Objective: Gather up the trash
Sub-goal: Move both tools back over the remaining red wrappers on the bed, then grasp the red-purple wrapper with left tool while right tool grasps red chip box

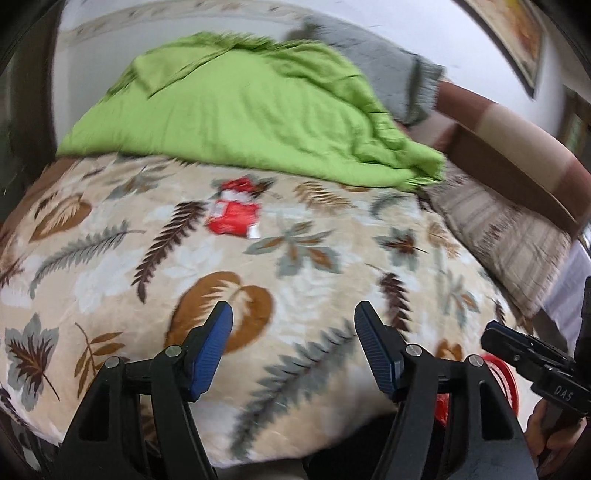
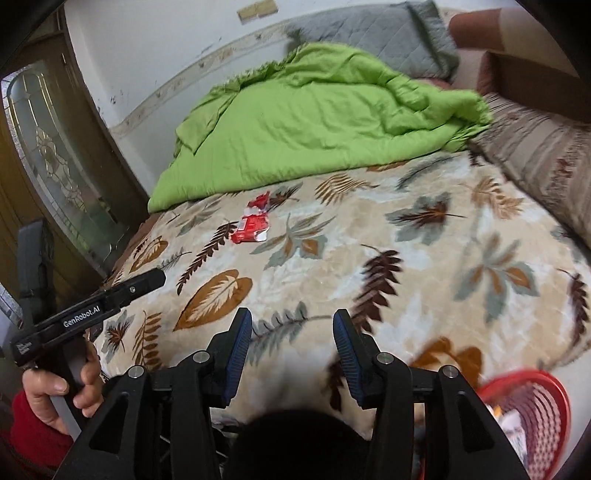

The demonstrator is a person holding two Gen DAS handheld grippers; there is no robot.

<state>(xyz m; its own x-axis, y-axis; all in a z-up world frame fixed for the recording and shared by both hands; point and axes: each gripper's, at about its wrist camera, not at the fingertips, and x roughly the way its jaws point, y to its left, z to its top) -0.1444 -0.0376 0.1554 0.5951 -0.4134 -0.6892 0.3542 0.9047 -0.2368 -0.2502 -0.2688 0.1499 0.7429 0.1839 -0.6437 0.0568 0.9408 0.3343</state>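
A crumpled red and white wrapper (image 1: 233,213) lies on the leaf-patterned blanket (image 1: 110,266) near the edge of a green quilt (image 1: 243,110). It also shows in the right wrist view (image 2: 253,225), far ahead and left of centre. My left gripper (image 1: 293,321) is open and empty, low over the blanket's near part, well short of the wrapper. My right gripper (image 2: 292,328) is open and empty above the bed's near edge. A red mesh basket (image 2: 532,417) sits at the lower right, beside the bed, with some scraps inside.
A grey pillow (image 2: 380,33) and a striped pillow (image 2: 546,162) lie at the head of the bed by a brown headboard (image 1: 517,155). A dark wooden door with glass (image 2: 55,155) stands left of the bed. The other gripper's body (image 2: 92,310) shows at the left.
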